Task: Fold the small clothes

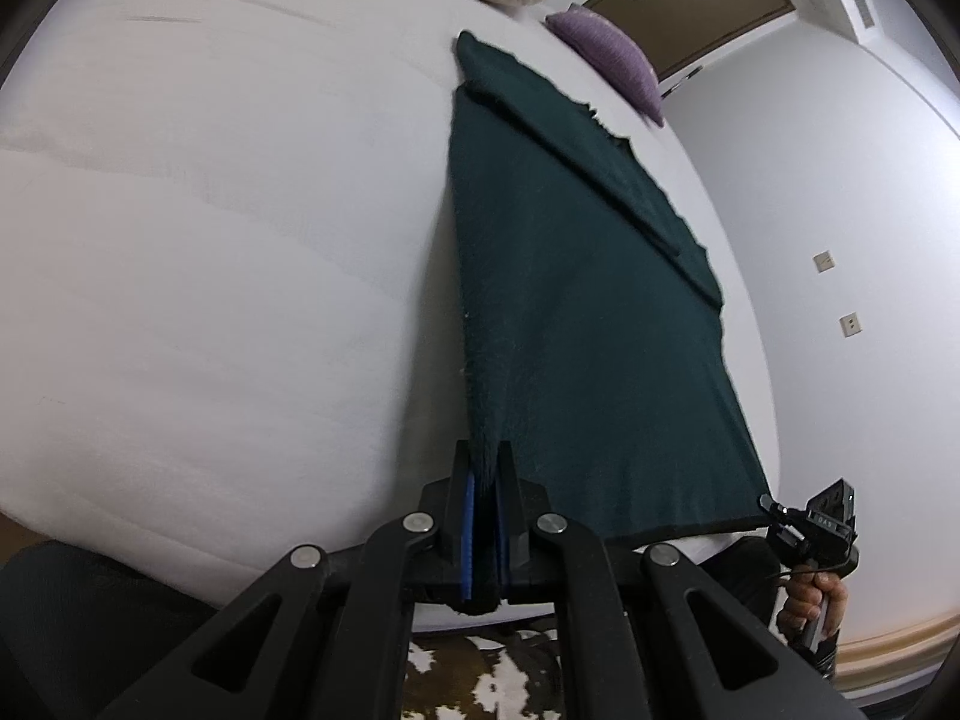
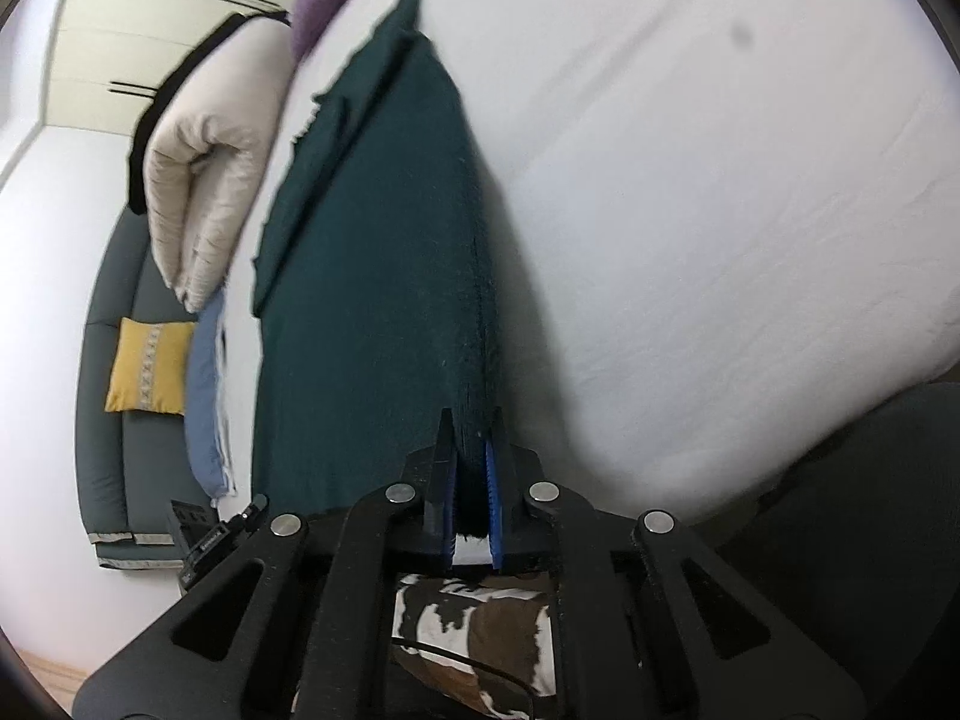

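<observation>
Garment corners in both tools.

2 close wrist views, shared garment

White bed with cushions.
A purple textured pillow and a cream quilted duvet sit at its far edge.

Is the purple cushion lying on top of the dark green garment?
No, the purple cushion lies on the white bed beyond the green garment, apart from it.
</observation>
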Demonstrator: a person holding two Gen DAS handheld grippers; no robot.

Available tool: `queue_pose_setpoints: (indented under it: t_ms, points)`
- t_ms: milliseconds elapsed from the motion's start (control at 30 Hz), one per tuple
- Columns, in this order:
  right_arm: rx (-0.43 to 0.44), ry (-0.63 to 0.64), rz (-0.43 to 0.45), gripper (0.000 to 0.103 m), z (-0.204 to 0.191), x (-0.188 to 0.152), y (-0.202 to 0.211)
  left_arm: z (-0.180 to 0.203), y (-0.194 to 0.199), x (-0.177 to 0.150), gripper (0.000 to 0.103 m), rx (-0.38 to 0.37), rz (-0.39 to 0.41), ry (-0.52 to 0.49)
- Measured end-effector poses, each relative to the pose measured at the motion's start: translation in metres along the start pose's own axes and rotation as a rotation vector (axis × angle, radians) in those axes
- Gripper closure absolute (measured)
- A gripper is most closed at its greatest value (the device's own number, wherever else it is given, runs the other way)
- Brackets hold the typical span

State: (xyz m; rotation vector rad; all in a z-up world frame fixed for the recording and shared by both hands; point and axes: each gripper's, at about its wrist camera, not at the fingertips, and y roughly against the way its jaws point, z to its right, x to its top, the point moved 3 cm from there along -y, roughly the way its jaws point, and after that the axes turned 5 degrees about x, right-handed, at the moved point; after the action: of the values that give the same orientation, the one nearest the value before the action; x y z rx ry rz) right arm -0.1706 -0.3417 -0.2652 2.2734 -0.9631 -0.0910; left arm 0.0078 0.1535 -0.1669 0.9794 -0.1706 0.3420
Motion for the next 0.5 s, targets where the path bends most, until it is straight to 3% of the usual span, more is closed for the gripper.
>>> queue_pose_setpoints:
  t_ms: [233, 500]
  points:
    - [0.032, 0.042, 0.001, 0.097, -0.014, 0.009, 0.01, 0.016, 0.005, 0.002, 0.097, -0.059, 0.011, -0.006]
    - [0.164, 0.062, 0.057, 0.097, -0.049, 0.046, 0.019, 0.027, 0.018, 0.032, 0.097, -0.16, 0.06, 0.05]
